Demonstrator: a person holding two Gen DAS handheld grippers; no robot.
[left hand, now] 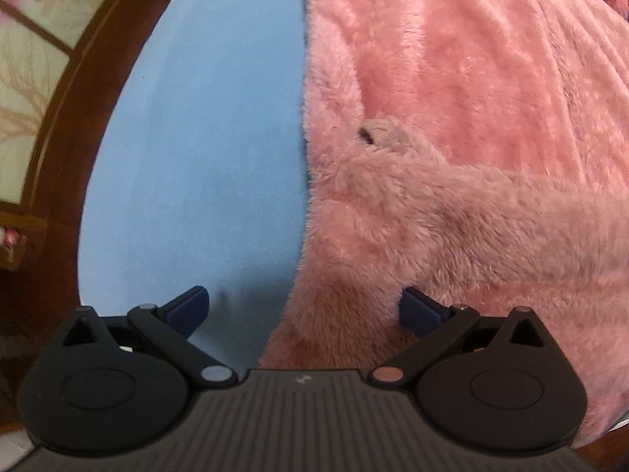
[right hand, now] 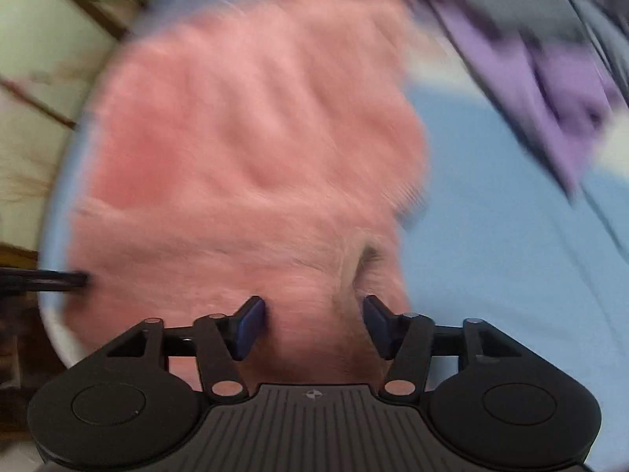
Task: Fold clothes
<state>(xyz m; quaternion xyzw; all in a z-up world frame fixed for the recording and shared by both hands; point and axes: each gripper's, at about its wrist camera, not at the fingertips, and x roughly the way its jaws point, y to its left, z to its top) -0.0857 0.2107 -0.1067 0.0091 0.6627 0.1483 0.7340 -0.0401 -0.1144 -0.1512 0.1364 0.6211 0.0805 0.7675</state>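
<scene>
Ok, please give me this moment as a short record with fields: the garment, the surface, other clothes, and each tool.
garment: pink fleece garment, lying spread, one sleeve folded across it
surface: blue sheet
other clothes: purple garment further back on the sheet
left tool: wide open over the garment's edge, gripping nothing
right tool: open, fleece between the fingers, pads not pressing
image quality: right wrist view blurred
</scene>
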